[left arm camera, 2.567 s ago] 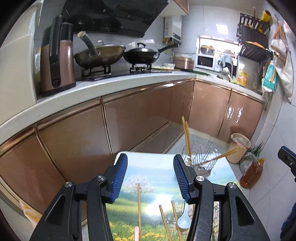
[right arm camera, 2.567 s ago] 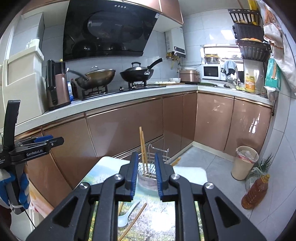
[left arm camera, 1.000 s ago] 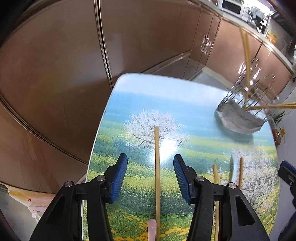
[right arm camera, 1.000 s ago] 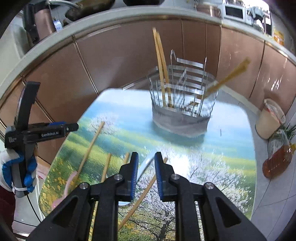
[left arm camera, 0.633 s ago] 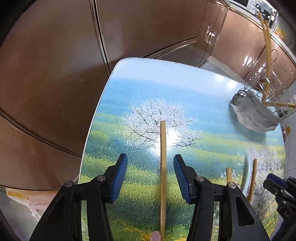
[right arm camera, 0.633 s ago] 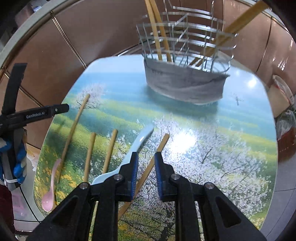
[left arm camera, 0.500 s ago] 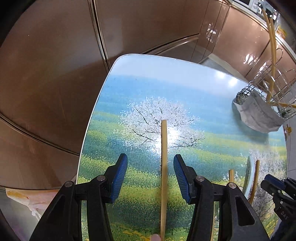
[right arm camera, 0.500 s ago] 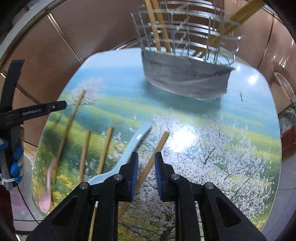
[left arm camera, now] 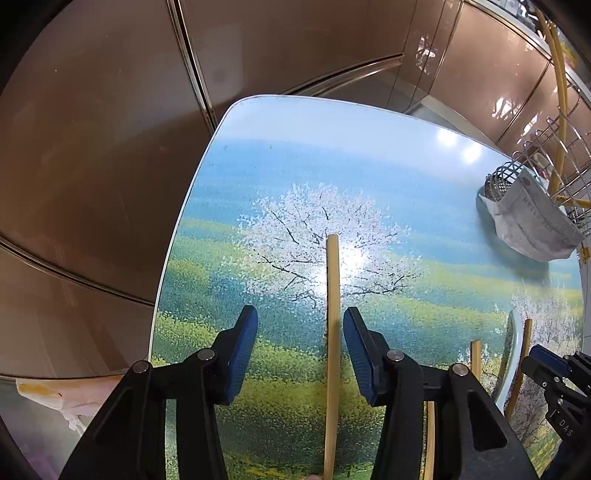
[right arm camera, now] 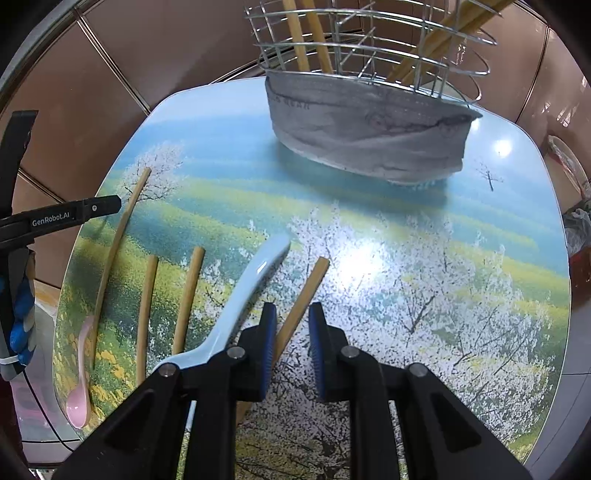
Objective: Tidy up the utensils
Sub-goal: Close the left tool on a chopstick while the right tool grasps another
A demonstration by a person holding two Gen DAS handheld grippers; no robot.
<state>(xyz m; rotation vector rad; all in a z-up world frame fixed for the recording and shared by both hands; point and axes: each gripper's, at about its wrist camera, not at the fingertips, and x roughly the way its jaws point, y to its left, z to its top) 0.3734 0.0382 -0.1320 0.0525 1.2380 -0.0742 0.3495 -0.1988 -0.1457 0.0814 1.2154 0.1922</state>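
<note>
a: kitchen, low table (right arm camera: 424,229) printed with blossom trees and green fields, brown cabinet doors (left arm camera: 110,129) close behind it. what's the biggest thing on it?

b: the wire utensil basket (right arm camera: 369,66) at the far end, its base wrapped in grey cloth. several bamboo chopsticks (right arm camera: 306,33) already stand in it, leaning apart.

a: and what's left loose?

b: a row at the near-left end: a wooden-handled spoon with a pink bowl (right arm camera: 107,280), two short-looking chopsticks (right arm camera: 146,317) side by side, a pale blue ceramic spoon (right arm camera: 236,310), then one more chopstick (right arm camera: 299,306) lying at a slant.

a: the grippers?

b: both point steeply down. the left gripper (left arm camera: 300,350) stands half wide over the wooden-handled spoon (left arm camera: 331,350), jaws closing, the handle between the pads but nearer the right one, neither pad touching it yet. the right gripper (right arm camera: 291,347) is narrow, a slim gap only, and the slanted chopstick runs up through that gap; the left pad looks to be right against it, but i can't tell whether it's pinched.

a: what could go wrong?

b: my guess: the glossy top. the off-centre handle gets shoved sideways by one pad before the other arrives, and it rolls or skids. on the right, the chopstick crosses the jaws at an angle, so a squeeze may twist it out, or nudge the blue spoon lying just beside it. thin sticks caught near one end also tend to droop and snag the basket wires.
</note>
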